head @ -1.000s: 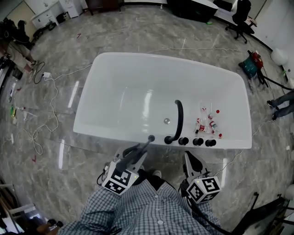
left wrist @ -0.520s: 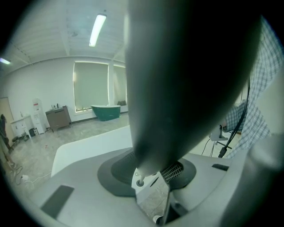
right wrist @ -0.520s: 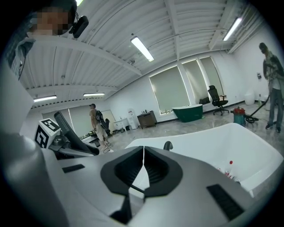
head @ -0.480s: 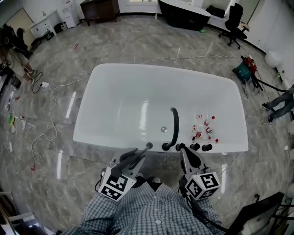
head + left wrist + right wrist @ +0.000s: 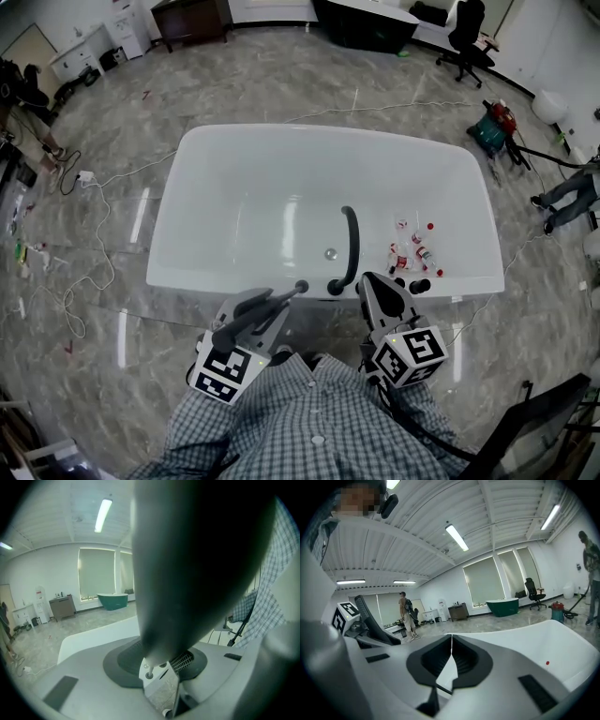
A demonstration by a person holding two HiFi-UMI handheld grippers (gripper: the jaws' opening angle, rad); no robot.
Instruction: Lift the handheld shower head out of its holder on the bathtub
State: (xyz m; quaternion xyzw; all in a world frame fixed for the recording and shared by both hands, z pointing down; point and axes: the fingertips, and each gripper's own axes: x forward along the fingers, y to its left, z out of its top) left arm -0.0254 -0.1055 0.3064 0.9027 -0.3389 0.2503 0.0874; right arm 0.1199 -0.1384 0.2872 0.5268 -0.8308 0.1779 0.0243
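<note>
The black handheld shower head (image 5: 281, 302) lies along my left gripper (image 5: 270, 305), and its round end reaches the near rim of the white bathtub (image 5: 234, 272), left of the black arched spout (image 5: 349, 246). In the left gripper view the shower head (image 5: 197, 559) fills the frame as a dark bar, and the left gripper (image 5: 161, 670) is shut on its narrow end. I cannot tell whether it sits in its holder. My right gripper (image 5: 369, 283) is shut on nothing over the black knobs (image 5: 418, 285). Its jaws meet in the right gripper view (image 5: 451, 654).
Several small red-capped bottles (image 5: 412, 249) lie in the tub's right end. Cables (image 5: 94, 234) trail over the marble floor on the left. A person's legs (image 5: 562, 195) and a bag (image 5: 489, 131) are at the right. Another person (image 5: 407, 613) stands far off.
Both grippers have moved forward to the tub's near rim. The right gripper now covers some of the knobs. The left gripper stays on the shower head.
</note>
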